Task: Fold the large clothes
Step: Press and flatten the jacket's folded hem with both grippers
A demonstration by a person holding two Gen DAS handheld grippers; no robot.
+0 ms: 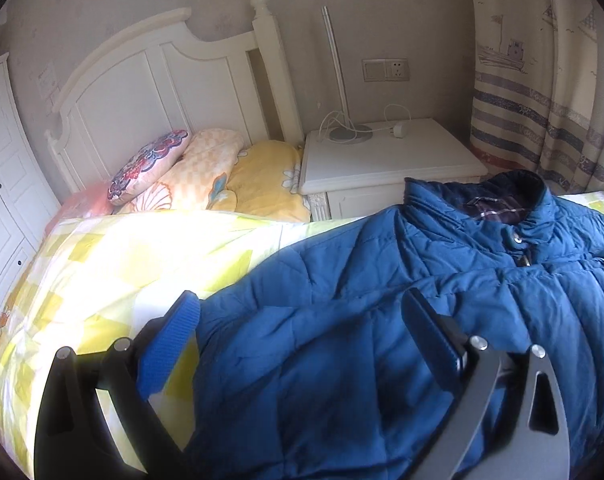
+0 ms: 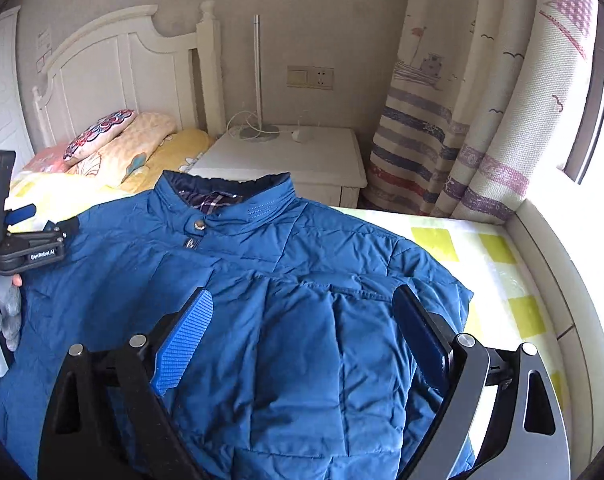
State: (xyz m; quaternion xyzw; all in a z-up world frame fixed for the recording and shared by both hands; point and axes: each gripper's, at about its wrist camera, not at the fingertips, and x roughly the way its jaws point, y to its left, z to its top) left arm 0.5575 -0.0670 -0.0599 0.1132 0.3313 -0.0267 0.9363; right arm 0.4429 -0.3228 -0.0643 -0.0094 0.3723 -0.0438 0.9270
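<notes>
A blue padded jacket (image 2: 285, 320) lies spread front-up on a bed (image 2: 498, 256) covered in yellow-checked bedding, collar toward the white nightstand (image 2: 302, 164). The right gripper (image 2: 302, 332) hangs above its chest, fingers (image 2: 183, 340) wide and holding nothing. The left gripper (image 1: 302, 332) hangs over a sleeve at the jacket's edge, its fingers likewise wide apart and empty.
</notes>
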